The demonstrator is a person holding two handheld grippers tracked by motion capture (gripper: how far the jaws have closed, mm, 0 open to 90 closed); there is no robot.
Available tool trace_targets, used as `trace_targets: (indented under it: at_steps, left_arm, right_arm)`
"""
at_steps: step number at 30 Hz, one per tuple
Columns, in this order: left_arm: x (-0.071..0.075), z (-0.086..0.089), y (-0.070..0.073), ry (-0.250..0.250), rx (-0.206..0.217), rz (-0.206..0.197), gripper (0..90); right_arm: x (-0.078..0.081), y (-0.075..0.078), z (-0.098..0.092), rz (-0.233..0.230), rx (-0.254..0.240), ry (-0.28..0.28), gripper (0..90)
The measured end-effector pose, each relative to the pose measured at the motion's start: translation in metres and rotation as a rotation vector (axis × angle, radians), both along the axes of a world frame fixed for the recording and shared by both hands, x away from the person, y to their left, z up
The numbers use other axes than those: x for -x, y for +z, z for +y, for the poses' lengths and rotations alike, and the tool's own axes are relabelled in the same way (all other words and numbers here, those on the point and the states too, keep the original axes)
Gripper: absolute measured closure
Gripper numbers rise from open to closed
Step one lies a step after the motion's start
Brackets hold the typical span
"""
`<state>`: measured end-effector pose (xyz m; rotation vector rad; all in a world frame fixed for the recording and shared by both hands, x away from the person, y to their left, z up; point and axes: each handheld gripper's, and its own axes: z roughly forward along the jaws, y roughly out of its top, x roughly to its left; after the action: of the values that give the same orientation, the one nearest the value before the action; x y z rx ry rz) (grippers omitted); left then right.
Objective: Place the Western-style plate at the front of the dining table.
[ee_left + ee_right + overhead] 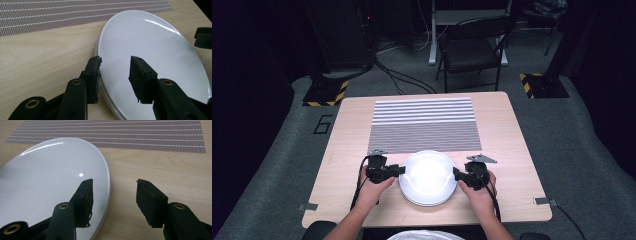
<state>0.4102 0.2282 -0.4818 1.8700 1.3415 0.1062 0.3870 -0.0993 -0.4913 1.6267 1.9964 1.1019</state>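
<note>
A stack of white plates lies on the wooden table near its front edge. My left gripper is at the stack's left rim and my right gripper at its right rim, each held by a hand. In the left gripper view the top plate is glossy; the left gripper is open, with one jaw outside the rim and the other above the plate. In the right gripper view the right gripper is open astride the rim of the plate, with one jaw over the plate and one over bare wood.
A striped grey placemat lies just behind the plates, and shows again in both gripper views. A black folding chair stands beyond the table's far edge. The other gripper's tip shows across the plate.
</note>
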Motion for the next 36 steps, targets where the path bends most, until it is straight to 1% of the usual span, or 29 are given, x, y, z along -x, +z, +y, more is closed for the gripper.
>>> trace_targets:
  at_steps: [1, 2, 7, 10, 12, 13, 14, 17, 22, 24, 26, 27, 31, 35, 36]
  left_arm:
    - [-0.002, 0.002, 0.0, 0.001, 0.019, 0.018, 60.7]
    - [-0.003, 0.002, -0.001, 0.003, 0.027, 0.029, 61.0]
    - [-0.006, 0.004, -0.003, 0.014, 0.061, 0.063, 61.5]
    - [-0.007, 0.004, -0.004, 0.009, 0.064, 0.077, 61.4]
    - [-0.007, 0.005, -0.005, -0.001, 0.063, 0.082, 61.4]
    - [-0.007, 0.003, -0.005, 0.006, 0.075, 0.09, 61.4]
    - [-0.007, 0.003, -0.005, 0.006, 0.077, 0.092, 61.5]
    - [-0.007, 0.003, -0.006, -0.008, 0.063, 0.09, 61.4]
    - [-0.006, 0.002, -0.006, -0.002, 0.069, 0.093, 61.5]
    - [-0.006, 0.001, -0.006, -0.007, 0.074, 0.095, 61.5]
    - [-0.006, 0.001, -0.006, -0.021, 0.067, 0.092, 61.5]
    - [-0.005, 0.0, -0.006, -0.011, 0.073, 0.095, 61.4]
    - [-0.004, 0.0, -0.007, -0.017, 0.068, 0.086, 61.3]
    - [-0.003, 0.0, -0.007, -0.02, 0.067, 0.084, 61.1]
    - [-0.003, 0.0, -0.007, -0.019, 0.069, 0.082, 61.1]
  right_arm:
    - [0.0, 0.0, 0.0, 0.002, -0.002, 0.0, 47.5]
    - [-0.001, 0.0, 0.001, 0.008, -0.008, 0.001, 47.5]
    - [-0.004, -0.001, 0.0, 0.025, -0.037, 0.007, 47.7]
    - [-0.005, -0.001, -0.001, 0.038, -0.055, 0.005, 47.7]
    - [-0.005, -0.002, -0.001, 0.046, -0.058, 0.005, 47.8]
    - [-0.005, -0.002, -0.001, 0.049, -0.058, 0.004, 47.7]
    - [-0.005, -0.002, -0.001, 0.052, -0.06, 0.004, 47.7]
    - [-0.006, -0.003, 0.0, 0.055, -0.064, 0.004, 47.7]
    - [-0.007, -0.004, 0.0, 0.074, -0.082, 0.004, 47.5]
    - [-0.008, -0.005, 0.0, 0.078, -0.087, 0.008, 46.8]
    - [-0.008, -0.006, 0.001, 0.092, -0.097, 0.006, 46.8]
    - [-0.008, -0.007, 0.002, 0.096, -0.099, 0.009, 46.7]
    - [-0.007, -0.01, 0.007, 0.11, -0.085, 0.028, 46.1]
    - [-0.006, -0.014, 0.011, 0.136, -0.088, 0.04, 45.7]
    - [-0.006, -0.015, 0.012, 0.137, -0.087, 0.045, 45.7]
